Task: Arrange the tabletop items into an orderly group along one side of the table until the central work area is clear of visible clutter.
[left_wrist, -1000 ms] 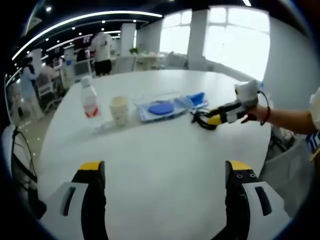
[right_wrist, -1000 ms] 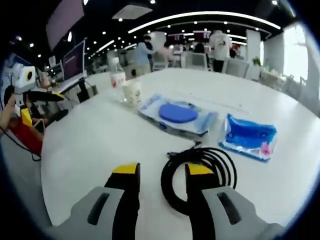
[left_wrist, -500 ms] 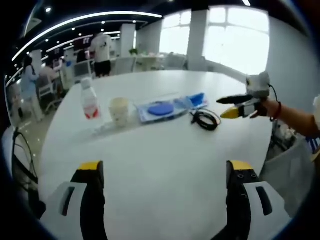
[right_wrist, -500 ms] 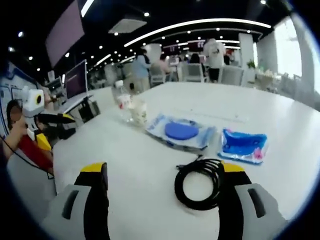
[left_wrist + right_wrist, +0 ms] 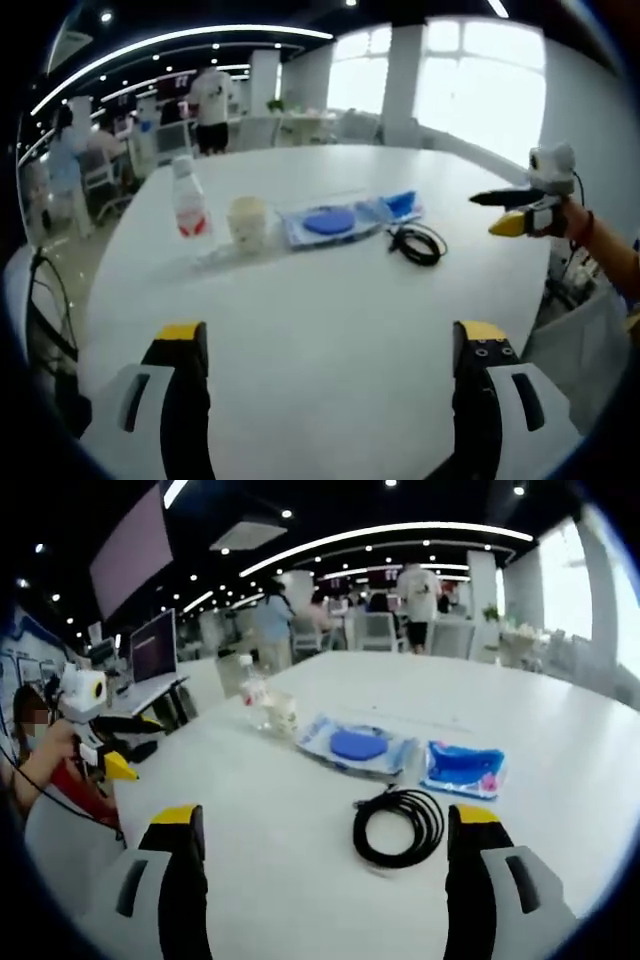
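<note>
In the left gripper view, a row of items lies across the white table (image 5: 330, 300): a water bottle (image 5: 187, 205), a paper cup (image 5: 248, 220), a clear pack with a blue disc (image 5: 330, 222), a blue pack (image 5: 400, 203) and a black cable coil (image 5: 418, 243). My left gripper (image 5: 330, 335) is open over bare table, well short of them. My right gripper (image 5: 497, 212) hovers open to the right of the coil. From the right gripper view, the cable coil (image 5: 398, 827) lies flat just ahead of my open right gripper (image 5: 328, 818), apart from its jaws. The blue pack (image 5: 462, 768) and disc pack (image 5: 358, 746) lie beyond.
The paper cup (image 5: 283, 713) and bottle (image 5: 253, 692) stand at the far left of the row. My left gripper (image 5: 130, 748) is held off the table's left edge. Chairs, desks and standing people fill the room behind. Bare table stretches in front of both grippers.
My right gripper opened, let go of the cable coil and drew back from it; the coil now rests on the table. My left gripper stayed open and still.
</note>
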The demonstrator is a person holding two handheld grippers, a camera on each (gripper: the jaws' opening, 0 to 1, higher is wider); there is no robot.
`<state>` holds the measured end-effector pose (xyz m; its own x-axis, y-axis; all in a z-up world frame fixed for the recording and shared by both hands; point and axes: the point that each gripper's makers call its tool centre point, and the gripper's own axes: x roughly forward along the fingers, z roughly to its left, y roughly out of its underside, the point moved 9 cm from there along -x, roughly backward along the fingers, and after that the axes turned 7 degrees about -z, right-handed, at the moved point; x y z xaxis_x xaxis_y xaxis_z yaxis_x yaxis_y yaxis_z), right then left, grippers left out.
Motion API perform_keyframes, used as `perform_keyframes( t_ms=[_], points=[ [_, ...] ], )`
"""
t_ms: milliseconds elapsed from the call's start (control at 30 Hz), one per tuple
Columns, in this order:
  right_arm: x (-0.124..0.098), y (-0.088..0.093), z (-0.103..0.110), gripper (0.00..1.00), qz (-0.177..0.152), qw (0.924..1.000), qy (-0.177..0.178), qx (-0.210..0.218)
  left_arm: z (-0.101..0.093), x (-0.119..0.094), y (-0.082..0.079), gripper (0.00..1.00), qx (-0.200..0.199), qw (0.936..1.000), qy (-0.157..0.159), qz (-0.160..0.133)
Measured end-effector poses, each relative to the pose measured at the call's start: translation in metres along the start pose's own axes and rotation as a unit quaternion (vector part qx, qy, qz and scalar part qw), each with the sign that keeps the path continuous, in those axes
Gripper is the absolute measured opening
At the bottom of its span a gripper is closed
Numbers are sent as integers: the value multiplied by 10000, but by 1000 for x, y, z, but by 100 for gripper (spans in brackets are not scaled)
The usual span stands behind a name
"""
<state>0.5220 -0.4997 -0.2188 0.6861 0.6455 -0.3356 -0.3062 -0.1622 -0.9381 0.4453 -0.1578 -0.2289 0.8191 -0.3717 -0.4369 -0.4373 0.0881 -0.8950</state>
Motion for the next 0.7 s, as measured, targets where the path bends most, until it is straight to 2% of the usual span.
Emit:
perform_keyframes(
  t_ms=[300,567,700],
  points=[
    [-30,10,13,100,-56,9998,194,6,-2,-3,0,99,6,10000,-50,-1],
    [-44,16,28,100,-232,9992,325,101,-3,-13,4,99,0,9999,-131,-29],
    [-47,22,30,100,-136,9993,327,124,-2,-14,7,99,-49,9998,-163,-38]
  ],
)
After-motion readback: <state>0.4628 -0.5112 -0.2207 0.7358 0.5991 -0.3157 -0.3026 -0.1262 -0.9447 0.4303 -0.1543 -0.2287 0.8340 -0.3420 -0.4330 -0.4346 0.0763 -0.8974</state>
